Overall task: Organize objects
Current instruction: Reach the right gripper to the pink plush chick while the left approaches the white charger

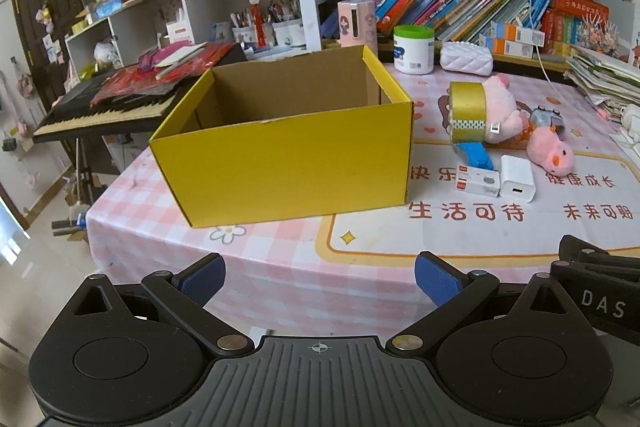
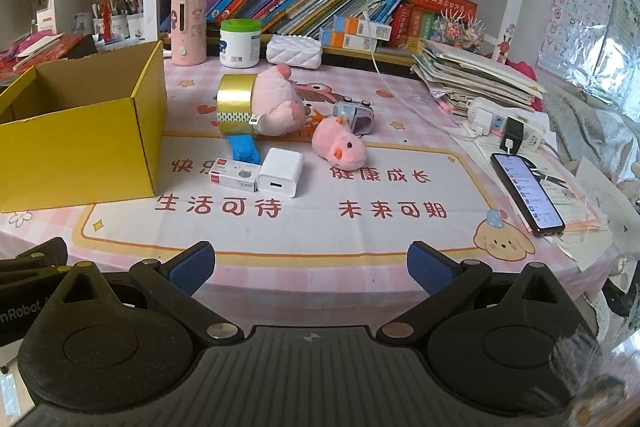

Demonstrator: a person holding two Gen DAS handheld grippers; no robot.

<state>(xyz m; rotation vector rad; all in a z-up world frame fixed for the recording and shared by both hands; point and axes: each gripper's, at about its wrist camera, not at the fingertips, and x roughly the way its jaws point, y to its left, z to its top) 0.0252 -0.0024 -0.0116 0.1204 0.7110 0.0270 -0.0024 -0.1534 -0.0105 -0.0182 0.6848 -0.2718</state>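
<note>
Nothing appears packed yet: the open yellow cardboard box (image 1: 280, 155) looks empty, while the gold tape roll (image 2: 236, 99), pink plush toys (image 2: 338, 147) and white charger cube (image 2: 280, 173) lie beside it on the tabletop (image 2: 360, 239). Both left tongs (image 1: 320, 281) and right tongs (image 2: 311, 267) are held wide apart, gripping nothing.

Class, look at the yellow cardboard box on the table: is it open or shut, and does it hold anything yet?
Open: the yellow box has no lid over it. Only bare brown inner walls show; the floor is hidden, so its contents cannot be told.

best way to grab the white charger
Grip the charger across its two side faces, coming from above and the near side. It lies flat, port facing the right gripper. A small white box sits close against its left face, so that jaw has little room.
</note>
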